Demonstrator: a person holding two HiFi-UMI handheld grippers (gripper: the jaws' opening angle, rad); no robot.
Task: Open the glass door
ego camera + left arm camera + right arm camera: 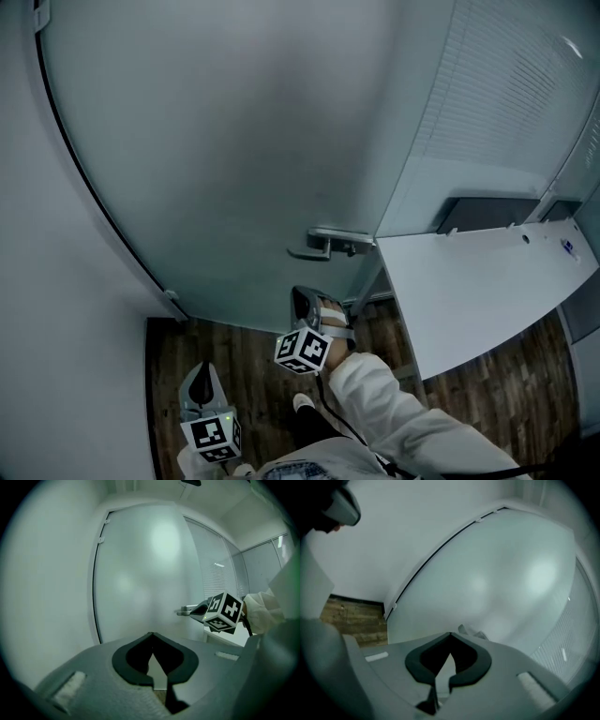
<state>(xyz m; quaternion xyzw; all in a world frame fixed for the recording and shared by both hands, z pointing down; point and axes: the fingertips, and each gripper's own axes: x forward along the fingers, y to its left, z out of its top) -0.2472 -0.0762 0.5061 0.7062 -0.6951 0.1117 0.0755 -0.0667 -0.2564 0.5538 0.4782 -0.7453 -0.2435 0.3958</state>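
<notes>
The frosted glass door (216, 141) stands closed ahead, its metal lever handle (323, 246) on the right edge. My right gripper (303, 296) points at the door just below the handle, jaws together with nothing between them. In the left gripper view its tip (194, 613) sits close under the lever (186, 610); whether they touch I cannot tell. The right gripper view shows the handle (468, 631) just past the closed tips (450, 634). My left gripper (201, 373) hangs low at the left, away from the door, its jaws (151, 634) meeting and empty.
A white wall (56, 281) borders the door's hinge side, with a hinge (172, 302) near the floor. A white desk (469, 291) juts out right of the handle, beside a glass partition with blinds (506, 94). Dark wood floor (244, 356) lies below.
</notes>
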